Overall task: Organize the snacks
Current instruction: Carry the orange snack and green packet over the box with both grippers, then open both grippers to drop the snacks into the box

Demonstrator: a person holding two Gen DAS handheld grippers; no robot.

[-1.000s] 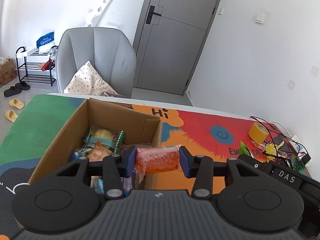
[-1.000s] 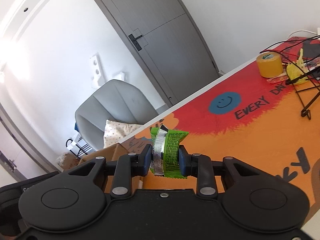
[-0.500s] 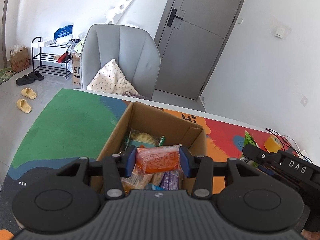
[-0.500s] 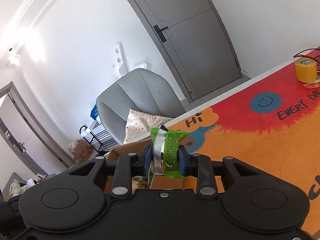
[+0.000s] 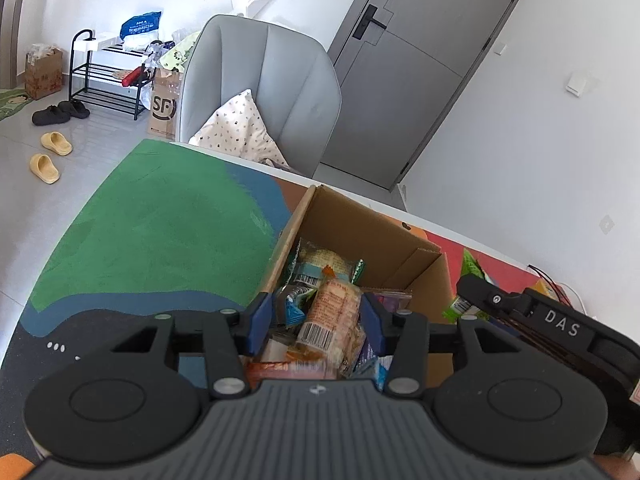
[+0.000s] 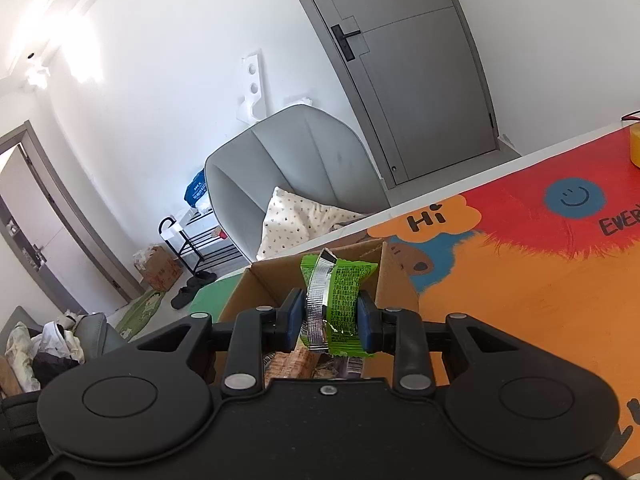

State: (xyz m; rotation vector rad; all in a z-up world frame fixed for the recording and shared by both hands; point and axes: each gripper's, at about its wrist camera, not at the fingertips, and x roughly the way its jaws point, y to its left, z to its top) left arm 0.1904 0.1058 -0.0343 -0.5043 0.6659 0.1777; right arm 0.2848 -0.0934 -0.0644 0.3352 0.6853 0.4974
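An open cardboard box holds several snack packets and also shows in the right wrist view. My left gripper hangs over the box with its jaws apart. An orange snack packet lies tilted between them on the pile, touching neither pad clearly. My right gripper is shut on a green snack packet and holds it above the box's near right side. The right gripper body and the green packet show at the right of the left wrist view.
The box sits on a colourful mat on the table, which also shows in the right wrist view. A grey chair with a pillow stands behind the table. A yellow tape roll lies at the far right.
My left gripper moved over the box and let go of the orange packet, which dropped and tilted onto the pile. My right gripper carried the green packet left to the box.
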